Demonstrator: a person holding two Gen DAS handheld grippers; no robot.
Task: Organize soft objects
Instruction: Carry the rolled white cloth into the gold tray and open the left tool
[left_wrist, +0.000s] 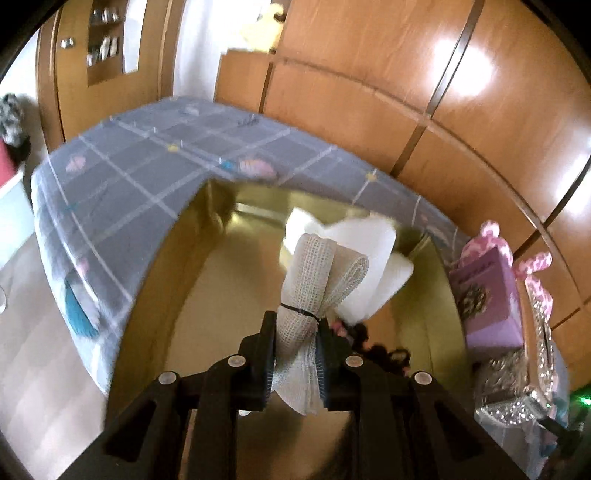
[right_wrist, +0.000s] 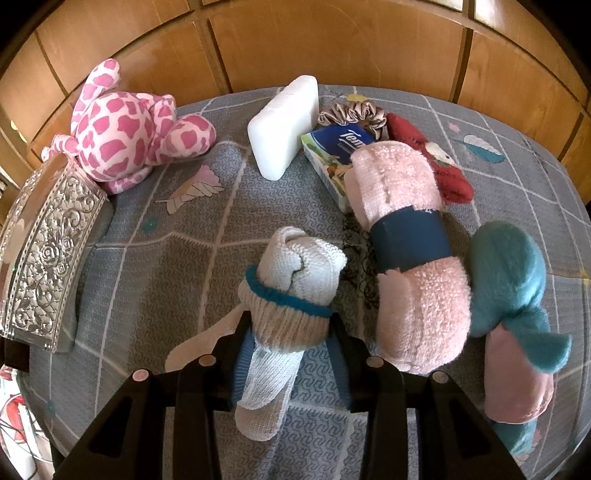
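Note:
My left gripper (left_wrist: 295, 325) is shut on a white mesh cloth bundle (left_wrist: 314, 280) tied with a black band, held above a gold box (left_wrist: 173, 288) that has white soft pieces (left_wrist: 373, 254) inside. My right gripper (right_wrist: 291, 325) is shut on a rolled white sock with a blue band (right_wrist: 295, 288), at the bedspread (right_wrist: 166, 266). Beside it lie a pink towel roll with a blue band (right_wrist: 406, 236), a teal and pink plush (right_wrist: 513, 288), a white sponge block (right_wrist: 284, 125), a tissue pack (right_wrist: 332, 155), a red plush (right_wrist: 436, 158), a scrunchie (right_wrist: 354, 114) and a pink spotted plush (right_wrist: 125, 129).
A silver embossed box (right_wrist: 48, 254) stands at the left edge of the bed; it also shows in the left wrist view (left_wrist: 517, 380). A purple box (left_wrist: 487, 295) stands beside the gold box. Wooden wardrobe doors (left_wrist: 406, 92) run behind the bed.

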